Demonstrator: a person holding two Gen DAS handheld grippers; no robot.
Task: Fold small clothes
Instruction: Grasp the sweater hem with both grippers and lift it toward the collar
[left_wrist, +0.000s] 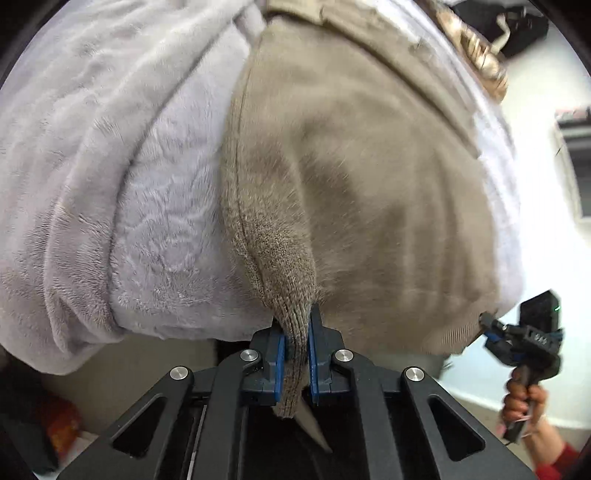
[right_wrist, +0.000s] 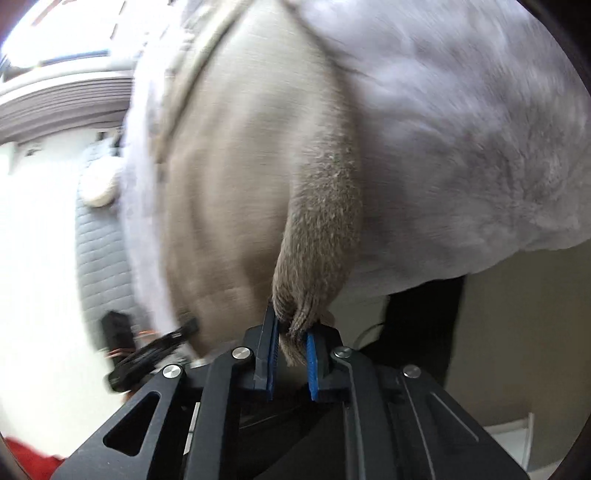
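Note:
A taupe knit garment (left_wrist: 369, 192) lies spread over a pale lilac fleece blanket (left_wrist: 122, 177). My left gripper (left_wrist: 296, 332) is shut on the garment's ribbed near-left corner, which hangs down between the blue pads. My right gripper (right_wrist: 291, 332) is shut on the other ribbed corner of the garment (right_wrist: 236, 166). In the left wrist view the right gripper (left_wrist: 484, 319) shows at the garment's right corner, held by a hand. In the right wrist view the left gripper (right_wrist: 184, 330) shows at the left, blurred.
The blanket (right_wrist: 461, 129) covers the surface and drapes over its near edge. A white wall (left_wrist: 546, 177) and dark items (left_wrist: 495, 22) are at the far right. A grey quilted surface (right_wrist: 99, 251) and white floor are at the left in the right wrist view.

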